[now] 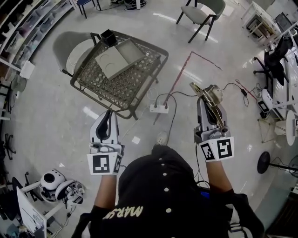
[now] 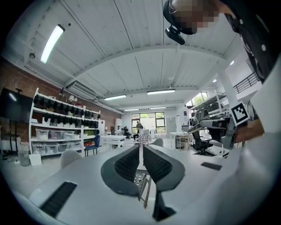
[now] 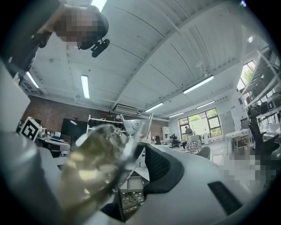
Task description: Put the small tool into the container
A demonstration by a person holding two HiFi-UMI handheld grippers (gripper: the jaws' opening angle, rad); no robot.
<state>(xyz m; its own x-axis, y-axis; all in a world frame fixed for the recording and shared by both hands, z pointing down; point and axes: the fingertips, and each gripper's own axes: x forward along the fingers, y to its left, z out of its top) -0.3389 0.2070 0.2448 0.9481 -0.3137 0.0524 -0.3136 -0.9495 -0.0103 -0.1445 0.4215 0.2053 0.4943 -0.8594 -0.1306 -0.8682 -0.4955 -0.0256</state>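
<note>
Standing over a glossy pale floor (image 1: 56,125) in a big workshop room, person in a dark top (image 1: 158,186) holds both tools out level. Left tool (image 1: 108,114): jaws pressed together, nothing between them. Right tool (image 1: 209,100): pinching the small implement (image 1: 198,88), which has a yellowish see-through handle and a metal head poking past the jaw tips. So the task's thing is in the right tool, well apart from the counter.

Counter (image 1: 116,88) is a low mesh-top frame ahead of the left tool. On it sit a grey open tray (image 1: 132,50), a flat grey panel (image 1: 109,62) touching the tray, and a small black box (image 1: 109,37) at the far corner. Cannot tell which is the container.

Floor has a white power strip (image 1: 158,108) with cables and a red tape line (image 1: 179,79). Grey chair (image 1: 200,14) is at the far side. Shelving with bins (image 2: 57,132) lines the brick wall. White vaulted ceiling with strip lights (image 2: 52,41).
</note>
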